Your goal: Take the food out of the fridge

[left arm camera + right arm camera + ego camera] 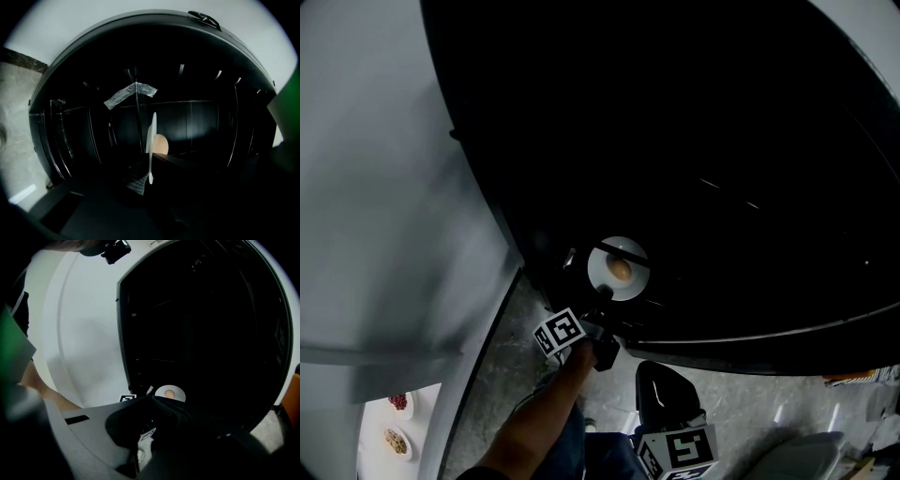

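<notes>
Head view: nearest, at 6 o'clock, the right tongs (pixel 656 380) hang over the person's legs. Their tips meet with nothing between them, as the right gripper view shows. Up and to 11 o'clock of them a bare forearm (pixel 539 412) carries the left tongs (pixel 602 302) to the mouth of the fridge (pixel 694 141), where they are closed on the near rim of a white plate (pixel 605 272). The left gripper view shows that rim edge-on between the two dark jaws. The food (pixel 620 268), one round tan piece, lies in the middle of the plate, just inside the fridge at 12 o'clock of the left tongs.

Below is a grey speckled floor (pixel 506 361). At 8 o'clock a white bench (pixel 375 459) bears two small dishes (pixel 397 441) of food, cut off by the frame edge. A broad pale grey panel (pixel 384 187) fills 9 to 11 o'clock; whether it is the fridge door or a wall I cannot tell.

The fridge interior is almost black. Only thin glints of racks show, and the shelf under the plate cannot be made out. In the left gripper view a silvery strip (pixel 130 93) hangs at 12 o'clock above the plate. An orange thing (pixel 853 378) at 4 o'clock is cut off and cannot be identified.
</notes>
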Demonstrator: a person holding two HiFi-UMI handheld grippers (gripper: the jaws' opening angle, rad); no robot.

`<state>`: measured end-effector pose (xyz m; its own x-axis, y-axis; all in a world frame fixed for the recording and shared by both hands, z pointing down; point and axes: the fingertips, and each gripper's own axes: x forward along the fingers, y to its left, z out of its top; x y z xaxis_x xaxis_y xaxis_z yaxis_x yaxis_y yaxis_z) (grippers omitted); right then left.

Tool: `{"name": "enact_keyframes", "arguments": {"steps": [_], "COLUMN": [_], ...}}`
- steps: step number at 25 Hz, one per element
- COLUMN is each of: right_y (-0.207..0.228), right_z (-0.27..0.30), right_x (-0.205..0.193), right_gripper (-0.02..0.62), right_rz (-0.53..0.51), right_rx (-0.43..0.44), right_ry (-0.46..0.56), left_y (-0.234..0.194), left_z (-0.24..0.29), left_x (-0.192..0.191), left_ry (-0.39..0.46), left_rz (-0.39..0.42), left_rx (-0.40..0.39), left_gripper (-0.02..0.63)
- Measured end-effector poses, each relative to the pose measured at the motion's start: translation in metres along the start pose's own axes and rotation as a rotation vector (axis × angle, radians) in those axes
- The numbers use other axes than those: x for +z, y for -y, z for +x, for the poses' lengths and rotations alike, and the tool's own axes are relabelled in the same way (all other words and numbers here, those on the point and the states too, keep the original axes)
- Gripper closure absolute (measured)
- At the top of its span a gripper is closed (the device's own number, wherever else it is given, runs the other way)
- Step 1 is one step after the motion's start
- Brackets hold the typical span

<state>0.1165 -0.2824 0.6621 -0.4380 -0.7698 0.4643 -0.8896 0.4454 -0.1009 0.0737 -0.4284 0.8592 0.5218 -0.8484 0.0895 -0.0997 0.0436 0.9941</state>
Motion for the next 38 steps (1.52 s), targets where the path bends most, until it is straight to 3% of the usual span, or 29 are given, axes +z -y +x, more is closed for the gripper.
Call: {"name": "enact_keyframes", "arguments": {"steps": [12, 24, 30, 34, 36, 38], "right_y": [-0.008, -0.029, -0.045, -0.057, -0.062, -0.069], "right_z": [-0.039, -0.11, -0.142, -0.156, -0.162, -0.169], "right_x": [0.024, 0.087, 0.108, 0.115, 0.117, 0.119], "right_gripper": [0.575, 0.575, 0.575, 0.574, 0.575, 0.575], "right_rz": [0.003, -0.005, 0.009, 0.017, -0.003, -0.016], "right_rx": [0.03, 0.031, 0.031, 0.017, -0.002, -0.022], "right_ry": [-0.074, -0.022, -0.009, -0.002, 0.007, 0.017], "left_y": [0.057, 0.149, 0.212, 0.263, 0.27, 0.287], "left_z": [-0.046, -0.126, -0.17, -0.191, -0.206, -0.219], "left_x": [-0.012, -0.04, -0.046, -0.051, -0.052, -0.058], "left_ry": [0.019, 0.018, 0.036, 0.05, 0.038, 0.028], "left_rz": [-0.038, -0.034, -0.039, -0.084, -0.054, -0.067], "left_rx": [0.002, 0.022, -0.002, -0.112, -0.077, -0.101], "left_gripper": [0.583, 0.583, 0.583, 0.583, 0.583, 0.583]}}
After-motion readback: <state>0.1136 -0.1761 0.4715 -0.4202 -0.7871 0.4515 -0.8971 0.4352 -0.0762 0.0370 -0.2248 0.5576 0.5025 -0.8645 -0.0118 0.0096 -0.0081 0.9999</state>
